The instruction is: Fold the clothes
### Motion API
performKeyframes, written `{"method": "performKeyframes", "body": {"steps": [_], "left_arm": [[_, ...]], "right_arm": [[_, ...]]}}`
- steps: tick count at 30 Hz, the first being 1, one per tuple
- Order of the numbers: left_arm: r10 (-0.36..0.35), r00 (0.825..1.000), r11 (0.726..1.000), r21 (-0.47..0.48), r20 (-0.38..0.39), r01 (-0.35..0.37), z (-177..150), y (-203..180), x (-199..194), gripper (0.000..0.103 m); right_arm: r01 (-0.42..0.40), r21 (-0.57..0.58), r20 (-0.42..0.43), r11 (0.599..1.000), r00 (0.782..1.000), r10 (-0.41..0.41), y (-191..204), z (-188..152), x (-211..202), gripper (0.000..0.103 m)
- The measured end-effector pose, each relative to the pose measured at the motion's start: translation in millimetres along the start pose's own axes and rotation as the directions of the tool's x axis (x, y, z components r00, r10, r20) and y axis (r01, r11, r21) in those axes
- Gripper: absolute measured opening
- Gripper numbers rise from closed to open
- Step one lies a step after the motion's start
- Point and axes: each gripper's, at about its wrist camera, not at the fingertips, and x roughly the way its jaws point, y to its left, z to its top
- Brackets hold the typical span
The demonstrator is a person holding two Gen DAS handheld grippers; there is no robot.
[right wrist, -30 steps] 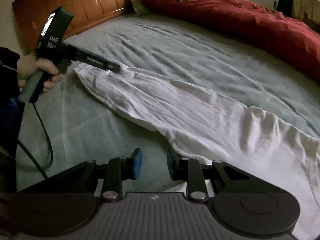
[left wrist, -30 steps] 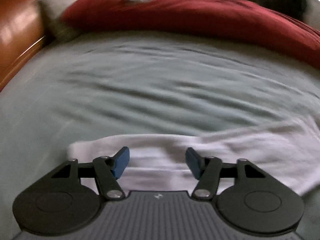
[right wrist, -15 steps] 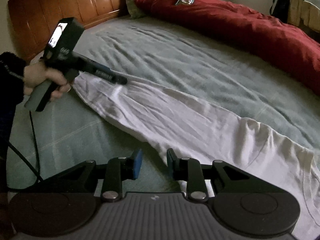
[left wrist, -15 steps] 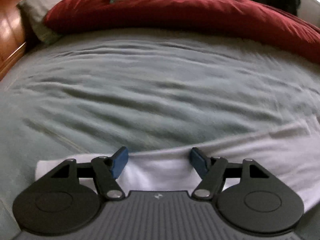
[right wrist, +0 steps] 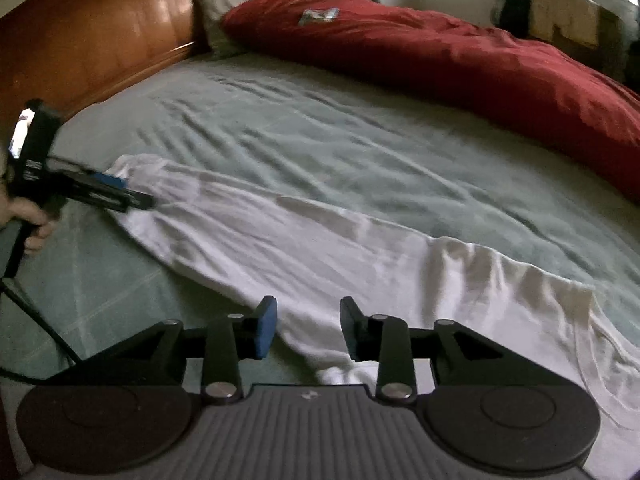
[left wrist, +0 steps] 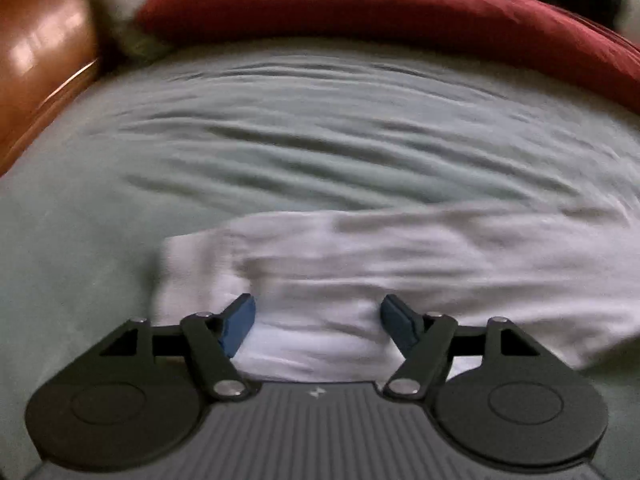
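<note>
Left wrist view, blurred: the left gripper (left wrist: 316, 318) is seen with jaws spread wide, nothing clamped. A white shirt (left wrist: 360, 264) is laid flat on the grey sheet (left wrist: 280, 140), directly under and ahead of the blue pads (left wrist: 239, 325); cloth is seen between the two pads, but whether they touch it cannot be told. The shirt's end is just left of the left pad, and the rest runs off to the right. A red duvet (left wrist: 400, 12) is bunched far ahead, with a pillow (left wrist: 116, 12) and wooden headboard (left wrist: 36, 48) at far left.

Right wrist view: the right gripper (right wrist: 308, 330) is seen with jaws parted, nothing gripped. The shirt (right wrist: 320, 248) is stretched in a long band from far left ahead down to the lower right, passing under and between the fingers. Its near edge lies just ahead of the pads. The left gripper (right wrist: 132, 200) is seen at far left, held by a hand (right wrist: 28, 220), its tip over the shirt's far end; its jaw state is not readable from here. A cable (right wrist: 28, 312) hangs from it. The duvet (right wrist: 440, 56) lies well ahead to the right, with a small item (right wrist: 318, 16) on top, too blurred to identify.
</note>
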Motion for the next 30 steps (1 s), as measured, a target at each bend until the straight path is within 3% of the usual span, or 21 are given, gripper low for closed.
{"method": "performKeyframes", "body": {"steps": [4, 6, 9, 12, 15, 18, 21, 23, 27, 30], "left_arm": [[-0.037, 0.999, 0.995, 0.095, -0.014, 0.038, 2.0, -7.9, -0.6, 0.071], [-0.001, 1.0, 0.993, 0.119, -0.031, 0.004, -1.5, -5.4, 5.0, 0.072], [-0.034, 0.999, 0.992, 0.122, -0.026, 0.037, 0.9, -8.3, 1.3, 0.072], [-0.07, 0.997, 0.99, 0.124, -0.019, 0.071, 3.6, -11.4, -2.9, 0.066], [-0.105, 0.994, 0.986, 0.127, -0.012, 0.106, 6.3, -14.6, -7.1, 0.069], [-0.141, 0.99, 0.982, 0.129, -0.006, 0.141, 9.0, -17.7, -11.2, 0.07], [-0.076, 0.996, 0.986, 0.147, -0.041, 0.082, 1.0, -19.2, 8.0, 0.074], [-0.059, 0.998, 0.993, 0.098, -0.019, 0.061, 2.0, -8.5, 13.8, 0.077], [-0.045, 0.999, 0.997, 0.055, -0.027, 0.046, 7.8, -2.6, 16.9, 0.078], [-0.06, 0.998, 0.996, 0.071, -0.016, 0.061, 10.8, -13.0, 1.5, 0.072]], "right_arm": [[0.009, 0.043, -0.004, 0.999, 1.0, -0.009, -1.3, 3.5, 7.5, 0.039], [0.0, 0.025, -0.021, 1.0, 1.0, 0.0, 10.0, 3.2, 19.6, 0.039], [-0.047, 0.054, -0.116, 0.997, 0.992, 0.053, 17.4, -1.8, 35.3, 0.047], [-0.112, 0.068, -0.097, 0.991, 0.988, 0.118, 17.8, -0.3, 22.1, 0.046], [-0.06, 0.095, -0.028, 0.994, 0.998, 0.063, 7.0, 13.4, 13.9, 0.046], [0.076, 0.083, -0.044, 0.994, 0.996, -0.072, -5.6, 27.2, 30.6, 0.046], [0.142, 0.065, -0.099, 0.988, 0.986, -0.135, -10.6, 29.4, 62.6, 0.046], [0.166, 0.056, -0.082, 0.985, 0.984, -0.161, -8.8, 32.8, 80.8, 0.052], [0.179, 0.07, -0.047, 0.981, 0.983, -0.176, -6.6, 55.7, 108.5, 0.073], [0.177, 0.061, -0.051, 0.982, 0.983, -0.174, -4.7, 64.5, 107.9, 0.073]]}}
